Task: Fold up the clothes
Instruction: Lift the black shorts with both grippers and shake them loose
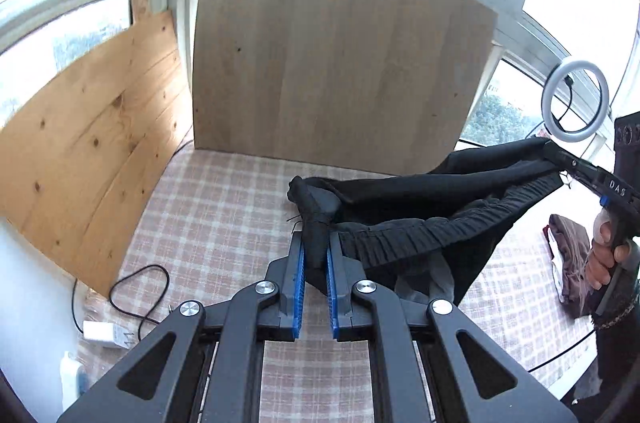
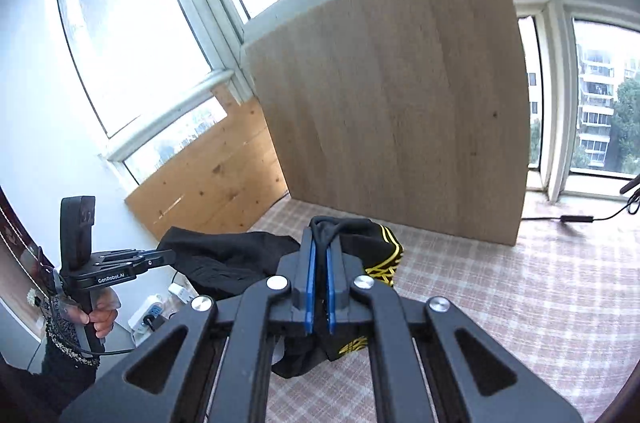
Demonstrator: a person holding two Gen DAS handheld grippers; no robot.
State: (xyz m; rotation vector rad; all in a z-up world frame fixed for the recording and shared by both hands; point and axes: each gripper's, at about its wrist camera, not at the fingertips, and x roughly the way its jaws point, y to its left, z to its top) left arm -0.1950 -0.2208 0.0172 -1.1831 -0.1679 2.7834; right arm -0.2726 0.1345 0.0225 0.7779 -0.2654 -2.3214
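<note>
- The black garment (image 1: 432,219), shorts or trousers with a gathered elastic waistband, hangs stretched in the air between the two grippers above the checked bed cover (image 1: 208,223). No fold has been made in it, I'd judge; this looks like the lift and spread that comes first, so laying it flat, folding it and setting it aside are all left.
- A brownish garment (image 1: 570,259) lies on the cover at the right edge of the left wrist view. Whether it is folded or waiting its turn I cannot tell; it is partly hidden behind the person's hand (image 1: 604,255) on the other gripper's handle.
- The left gripper (image 1: 316,255) has its blue pads clenched on a bunched end of the waistband, cloth poking out past the tips.
- The right gripper (image 2: 320,263) is clamped on the opposite end, pads nearly together with black fabric and a cord pinched between them.
- The garment's lower part drops out of sight under both grippers, so its length and shape are hard to make out.
- A yellow pattern (image 2: 386,255) shows on the cloth beside the right gripper; what it depicts is unclear.
</note>
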